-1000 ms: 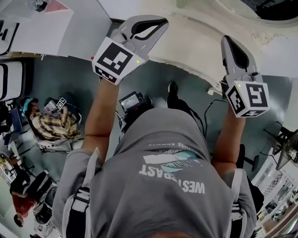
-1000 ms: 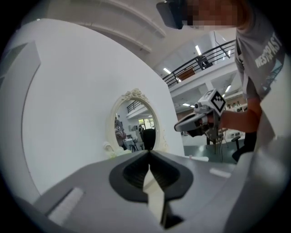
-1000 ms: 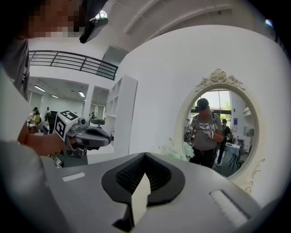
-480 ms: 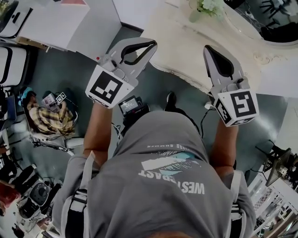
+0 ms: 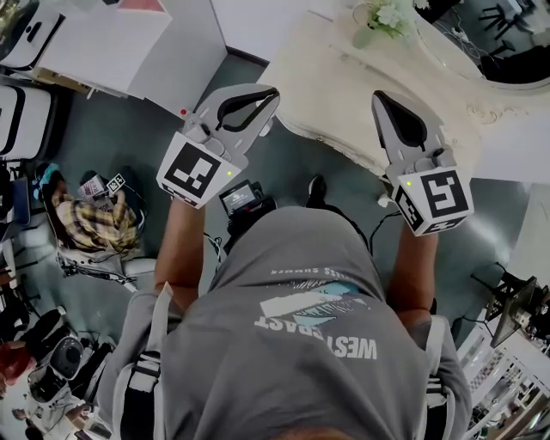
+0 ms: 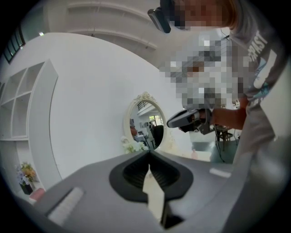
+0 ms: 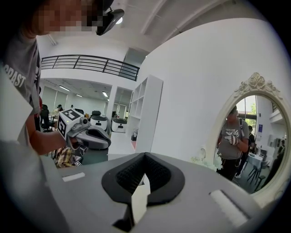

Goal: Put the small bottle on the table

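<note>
Both grippers are held out in front of the person at about the same height, near the edge of the white carved worktop [image 5: 344,90]. The left gripper [image 5: 268,96] has its jaws brought fully together: in the left gripper view the two tips meet along one line and only the room shows past them, so it holds nothing. The right gripper [image 5: 384,101] reads the same. In its own view the pads are closed on each other with no gap and nothing is caught between them. We cannot find the small bottle in any view. The stretch of worktop visible in the head view carries a vase of pale flowers [image 5: 380,17] towards the back. An oval mirror [image 7: 254,136] with a carved frame stands behind it. The bare surface in front of the grippers shows nothing that we can call a bottle, and part of the worktop runs out of the frame. On progress, the pictures do not settle it. Empty, closed jaws beside the worktop fit two readings equally well. Either the bottle sits somewhere out of view and is yet to be picked up, or it already stands on a part of the worktop that the cameras miss. We record only that no gripper carries it now and that its place is unconfirmed.
</note>
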Available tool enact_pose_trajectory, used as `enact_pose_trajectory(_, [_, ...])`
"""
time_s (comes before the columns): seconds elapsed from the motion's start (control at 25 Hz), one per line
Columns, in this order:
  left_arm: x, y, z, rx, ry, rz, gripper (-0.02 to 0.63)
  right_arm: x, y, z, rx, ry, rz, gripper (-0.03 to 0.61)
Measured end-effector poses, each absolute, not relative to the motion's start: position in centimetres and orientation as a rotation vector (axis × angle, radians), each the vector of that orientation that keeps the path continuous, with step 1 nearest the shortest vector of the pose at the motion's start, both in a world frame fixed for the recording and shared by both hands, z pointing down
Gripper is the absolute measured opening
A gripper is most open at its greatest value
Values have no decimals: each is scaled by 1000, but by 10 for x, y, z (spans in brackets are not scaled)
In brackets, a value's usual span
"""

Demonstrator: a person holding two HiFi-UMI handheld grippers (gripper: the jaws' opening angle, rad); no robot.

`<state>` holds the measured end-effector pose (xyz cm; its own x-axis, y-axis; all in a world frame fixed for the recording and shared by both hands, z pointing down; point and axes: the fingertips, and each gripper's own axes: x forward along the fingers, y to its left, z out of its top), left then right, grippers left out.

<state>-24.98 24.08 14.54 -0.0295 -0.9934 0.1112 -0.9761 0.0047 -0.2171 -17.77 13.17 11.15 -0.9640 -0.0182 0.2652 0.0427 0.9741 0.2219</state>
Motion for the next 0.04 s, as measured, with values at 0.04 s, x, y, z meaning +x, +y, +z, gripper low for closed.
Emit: enact_pose_trajectory(0.04, [-249,241,145,-2131,2167,-361,3,-177,132,111,-19,-2855,-332,0])
